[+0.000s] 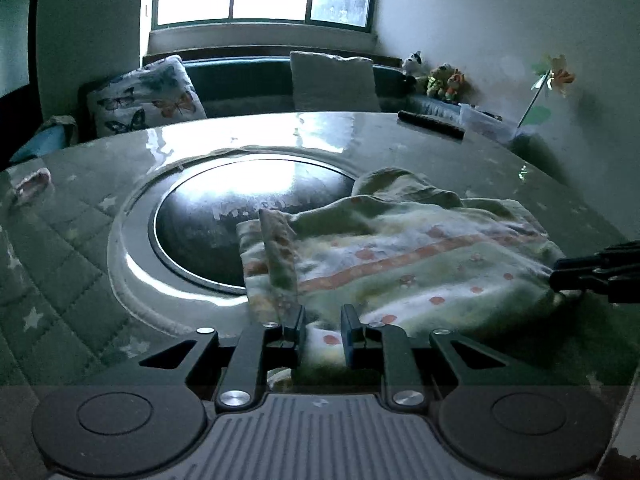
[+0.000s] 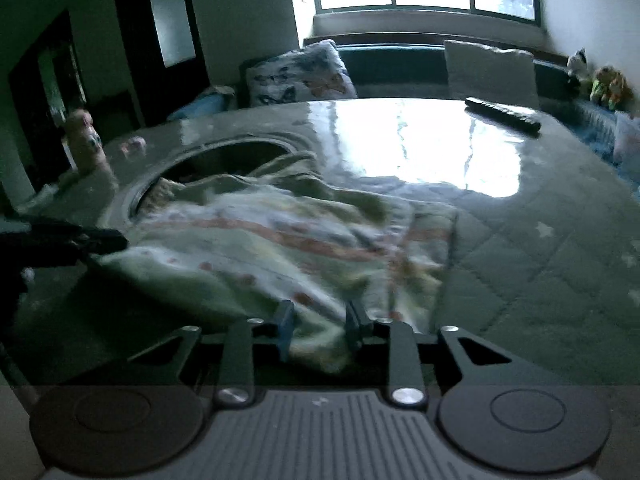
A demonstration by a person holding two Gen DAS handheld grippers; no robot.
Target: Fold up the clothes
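A pale green garment (image 1: 420,256) with orange stripes and dots lies rumpled on the table, its left part over the round dark inset (image 1: 224,220). My left gripper (image 1: 322,328) is closed on the garment's near edge, and cloth fills the narrow gap between its fingers. In the right wrist view, which is blurred, the garment (image 2: 260,248) bunches between the fingers of my right gripper (image 2: 320,320), touching both pads. Each gripper also shows in the other's view: the right gripper (image 1: 560,276) at the cloth's right side and the left gripper (image 2: 116,240) at its left side.
The table (image 1: 60,280) has a quilted, star-patterned cover under a glossy sheet. A black remote (image 1: 432,124) and a clear container (image 1: 484,120) sit at its far right, a small pink thing (image 1: 34,184) at the far left. A sofa with cushions (image 1: 144,96) stands behind.
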